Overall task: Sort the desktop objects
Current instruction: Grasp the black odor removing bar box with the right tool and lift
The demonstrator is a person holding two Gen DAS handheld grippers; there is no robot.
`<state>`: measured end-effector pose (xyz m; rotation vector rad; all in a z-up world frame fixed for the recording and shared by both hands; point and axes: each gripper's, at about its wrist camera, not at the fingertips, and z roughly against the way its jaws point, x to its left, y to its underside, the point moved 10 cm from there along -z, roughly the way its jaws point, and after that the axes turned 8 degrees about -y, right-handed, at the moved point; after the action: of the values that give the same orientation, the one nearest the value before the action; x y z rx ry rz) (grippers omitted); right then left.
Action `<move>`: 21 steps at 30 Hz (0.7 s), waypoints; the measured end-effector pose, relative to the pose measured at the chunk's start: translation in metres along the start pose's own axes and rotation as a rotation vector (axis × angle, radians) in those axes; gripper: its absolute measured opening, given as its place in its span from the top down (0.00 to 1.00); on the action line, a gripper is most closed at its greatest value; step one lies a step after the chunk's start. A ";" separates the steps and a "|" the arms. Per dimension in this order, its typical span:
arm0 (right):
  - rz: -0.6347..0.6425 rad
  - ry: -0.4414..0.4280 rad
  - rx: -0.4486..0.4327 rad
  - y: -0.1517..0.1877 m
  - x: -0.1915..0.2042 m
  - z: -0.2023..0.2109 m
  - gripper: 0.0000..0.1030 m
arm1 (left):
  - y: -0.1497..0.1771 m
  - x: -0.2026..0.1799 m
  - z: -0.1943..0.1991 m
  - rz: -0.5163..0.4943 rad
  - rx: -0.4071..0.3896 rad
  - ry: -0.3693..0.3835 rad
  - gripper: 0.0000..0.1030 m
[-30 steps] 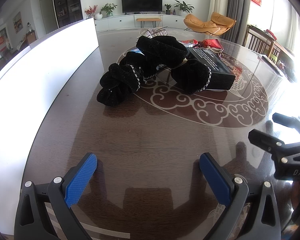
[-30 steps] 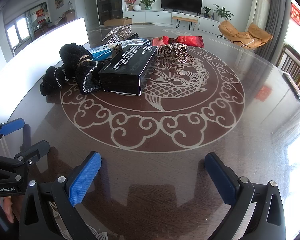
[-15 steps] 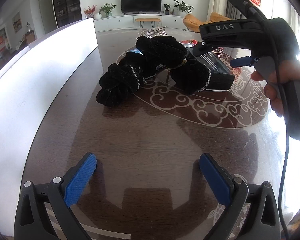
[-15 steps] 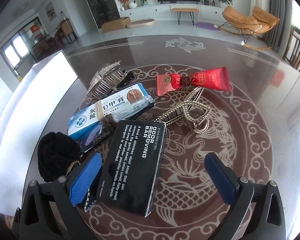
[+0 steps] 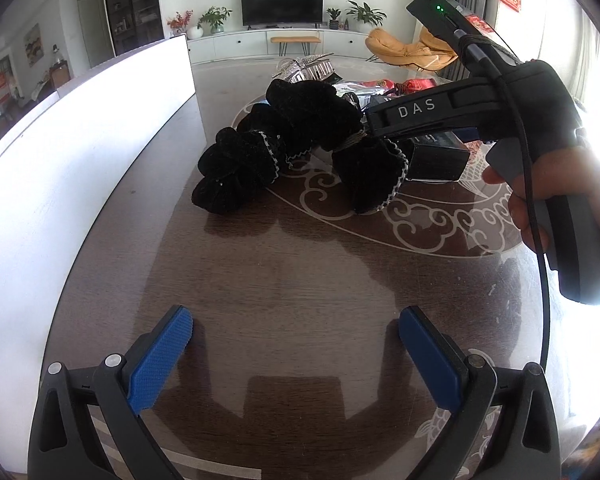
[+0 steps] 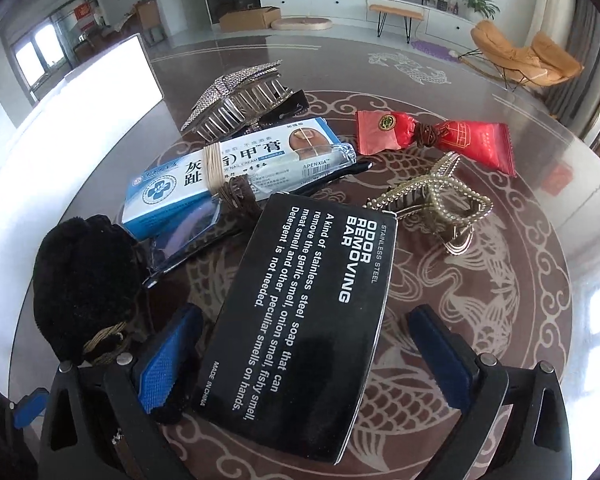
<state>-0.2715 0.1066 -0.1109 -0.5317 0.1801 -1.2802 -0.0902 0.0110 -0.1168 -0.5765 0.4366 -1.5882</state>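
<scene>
The black box (image 6: 300, 316) lies on the table (image 6: 500, 320), beside the fluffy black hair ties (image 5: 300, 144). The right gripper (image 6: 304, 356) has just swung over it, fingers wide on both sides, probably ready to grab. The left gripper (image 5: 296, 356) waits nearer, wide and empty.

Right hand-held gripper (image 6: 300, 360) now over black box (image 6: 300, 320).

1. table (image 5: 300, 264): dark wood look, glossy, reflective.
2. scrunchies (image 5: 240, 172) at 12 o'clock: black fuzzy cloth, matt.
3. black box (image 6: 300, 320): smooth card, slight sheen.
4. hair claw (image 6: 436, 200) at 1 o'clock: shiny metal.
5. candy wrapper (image 6: 476, 140): red glossy foil.
6. fingers (image 6: 164, 364): blue, rough-textured pads.
</scene>
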 end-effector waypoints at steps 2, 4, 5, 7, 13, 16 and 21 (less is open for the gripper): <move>0.006 0.027 0.003 -0.001 -0.002 -0.002 0.00 | -0.001 0.000 0.000 0.000 0.000 0.000 0.00; 0.027 0.041 -0.002 -0.001 -0.004 0.001 0.06 | 0.000 0.000 0.000 0.000 0.000 0.000 0.00; 0.031 0.042 -0.010 -0.002 -0.004 0.002 0.09 | 0.000 0.000 0.000 0.000 0.000 0.000 0.00; 0.029 0.044 -0.023 -0.002 -0.006 0.007 0.22 | 0.000 0.000 0.000 0.000 0.000 0.000 0.00; 0.025 0.050 -0.035 0.001 -0.020 0.017 0.29 | 0.001 0.000 0.000 -0.001 0.000 0.000 0.00; 0.001 0.055 -0.035 0.008 -0.027 0.018 0.15 | 0.001 0.000 0.000 -0.001 0.000 0.000 0.00; 0.019 0.050 -0.059 0.012 -0.028 0.025 0.34 | 0.001 0.000 0.000 0.000 0.000 0.002 0.00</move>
<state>-0.2588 0.1425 -0.0991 -0.5474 0.2646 -1.2730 -0.0888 0.0110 -0.1173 -0.5749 0.4384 -1.5889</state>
